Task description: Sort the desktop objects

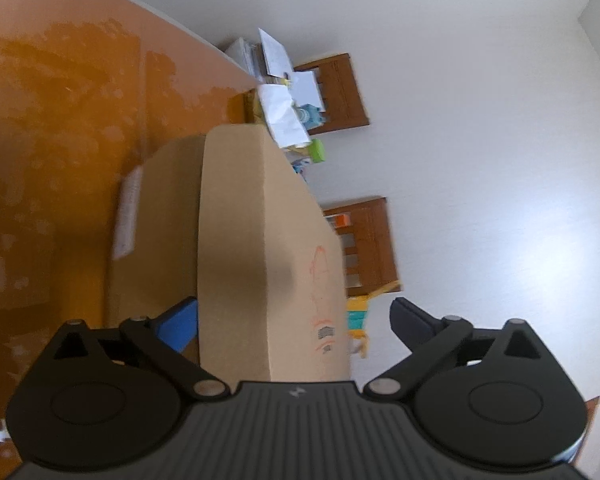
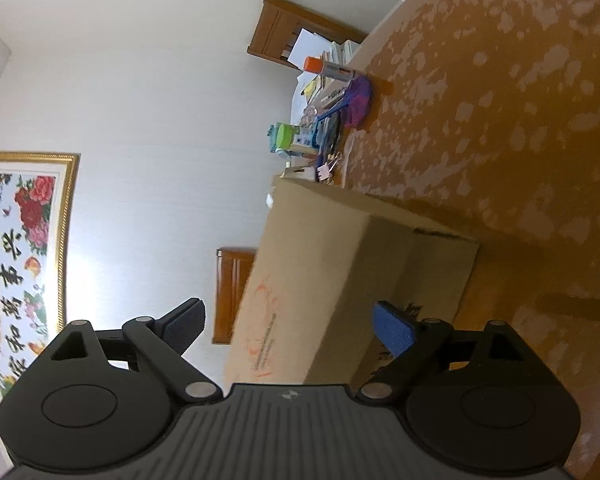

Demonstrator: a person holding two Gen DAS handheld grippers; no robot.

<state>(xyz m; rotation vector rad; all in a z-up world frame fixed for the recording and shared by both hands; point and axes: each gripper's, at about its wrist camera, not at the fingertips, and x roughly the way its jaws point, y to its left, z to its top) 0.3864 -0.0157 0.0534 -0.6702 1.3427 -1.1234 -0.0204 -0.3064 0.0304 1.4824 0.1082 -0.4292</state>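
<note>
While both wide-open grippers, left gripper (image 1: 294,322) and right gripper (image 2: 288,326), straddle the cardboard box (image 1: 260,248) empty, closing evenly would seat the grip.

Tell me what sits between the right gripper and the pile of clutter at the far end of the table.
In the right wrist view, the cardboard box lies between the open right gripper and the clutter pile on the table.

Closed brown cardboard box (image 1: 236,240) on mottled orange table, red-orange print on one face, white label on another
</note>
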